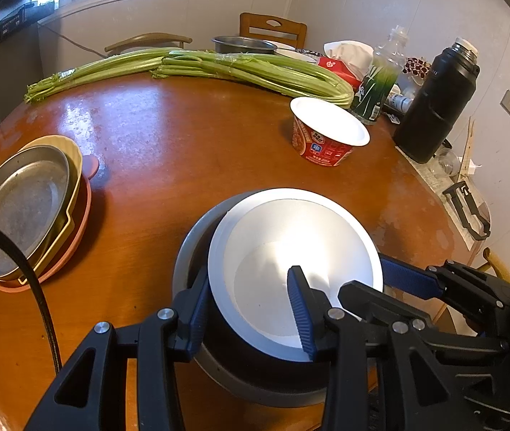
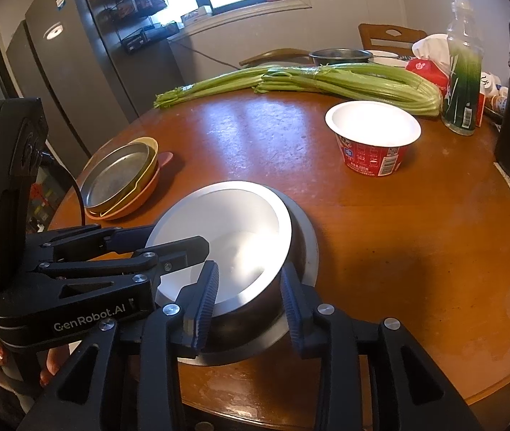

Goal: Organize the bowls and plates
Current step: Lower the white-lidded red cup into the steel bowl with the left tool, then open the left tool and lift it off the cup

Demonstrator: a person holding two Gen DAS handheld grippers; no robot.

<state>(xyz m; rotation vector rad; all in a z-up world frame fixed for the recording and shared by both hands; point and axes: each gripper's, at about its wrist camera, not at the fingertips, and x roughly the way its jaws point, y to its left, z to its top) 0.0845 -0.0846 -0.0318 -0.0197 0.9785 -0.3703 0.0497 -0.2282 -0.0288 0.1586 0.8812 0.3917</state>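
At the near edge of the table [image 1: 183,125], the steel bowl [image 2: 226,237] sits tilted inside a grey bowl [image 2: 305,237]. Both the left gripper [image 1: 251,309] and right gripper [image 2: 249,298] have their jaws wide around its rim, not squeezing

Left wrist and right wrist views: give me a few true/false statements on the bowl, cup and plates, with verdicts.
1. The left gripper and right gripper each straddle the steel bowl's rim. True.
2. The instant noodle cup lies on its side. False: it stands upright.
3. A metal plate tops the plate stack. True.
4. The celery lies between the steel bowl and the cup. False: it lies beyond the cup.
5. The steel bowl sits flat on the bare table. False: it is tilted inside a grey bowl.
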